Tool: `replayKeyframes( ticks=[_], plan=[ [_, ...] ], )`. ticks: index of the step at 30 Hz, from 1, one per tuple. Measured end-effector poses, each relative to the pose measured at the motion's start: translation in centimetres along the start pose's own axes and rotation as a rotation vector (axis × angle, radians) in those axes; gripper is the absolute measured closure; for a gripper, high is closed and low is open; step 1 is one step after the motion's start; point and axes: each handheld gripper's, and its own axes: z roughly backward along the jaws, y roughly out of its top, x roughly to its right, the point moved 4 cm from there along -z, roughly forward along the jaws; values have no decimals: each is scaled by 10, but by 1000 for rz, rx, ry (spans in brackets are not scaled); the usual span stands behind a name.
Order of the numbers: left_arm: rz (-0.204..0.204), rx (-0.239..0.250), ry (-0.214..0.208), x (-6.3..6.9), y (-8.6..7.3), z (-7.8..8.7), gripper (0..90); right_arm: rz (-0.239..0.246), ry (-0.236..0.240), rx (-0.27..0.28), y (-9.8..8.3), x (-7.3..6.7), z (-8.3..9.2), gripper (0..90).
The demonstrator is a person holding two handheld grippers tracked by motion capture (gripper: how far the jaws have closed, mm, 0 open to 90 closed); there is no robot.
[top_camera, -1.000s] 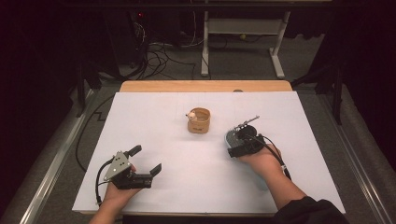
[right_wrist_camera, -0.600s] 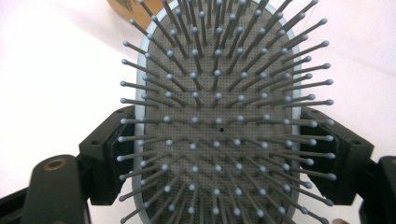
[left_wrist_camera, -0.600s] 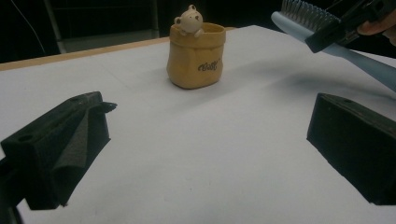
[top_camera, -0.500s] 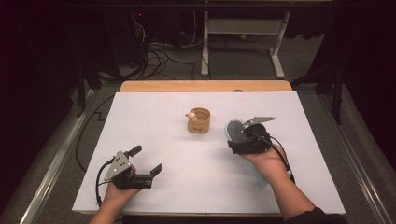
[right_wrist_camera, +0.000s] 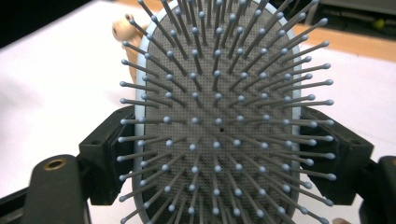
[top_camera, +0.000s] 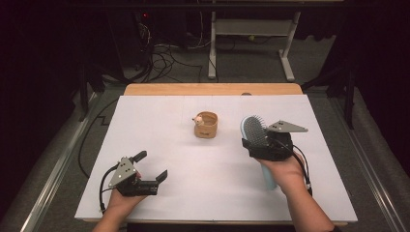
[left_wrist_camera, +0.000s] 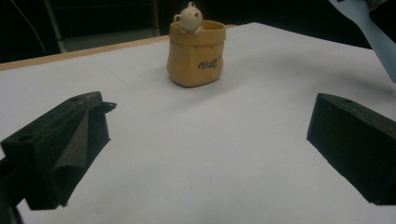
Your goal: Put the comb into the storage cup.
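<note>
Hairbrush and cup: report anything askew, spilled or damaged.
Nothing stands out. The hairbrush is clamped across its head by the right gripper, bristles intact; the cup stands upright on the table.

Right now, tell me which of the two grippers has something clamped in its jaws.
The right gripper: its jaws grip the head of a light blue hairbrush by its edges. The left gripper rests on the white table, jaws wide apart with nothing between them.

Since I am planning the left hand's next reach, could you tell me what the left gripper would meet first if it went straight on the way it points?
Probably the yellow bear pot: it stands ahead between the open jaws of the left gripper, slightly left of centre, with bare white table before it. Depth is uncertain.
</note>
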Motion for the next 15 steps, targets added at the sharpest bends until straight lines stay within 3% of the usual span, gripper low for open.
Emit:
replayKeyframes(
  ticks=[7,15],
  plan=[
    [-4,-2,2,0,-1,0,2,-6,34,129,2,1,14,208],
    [-11,-8,1,1,-3,-1,2,-19,50,231,-1,6,25,208]
  ],
)
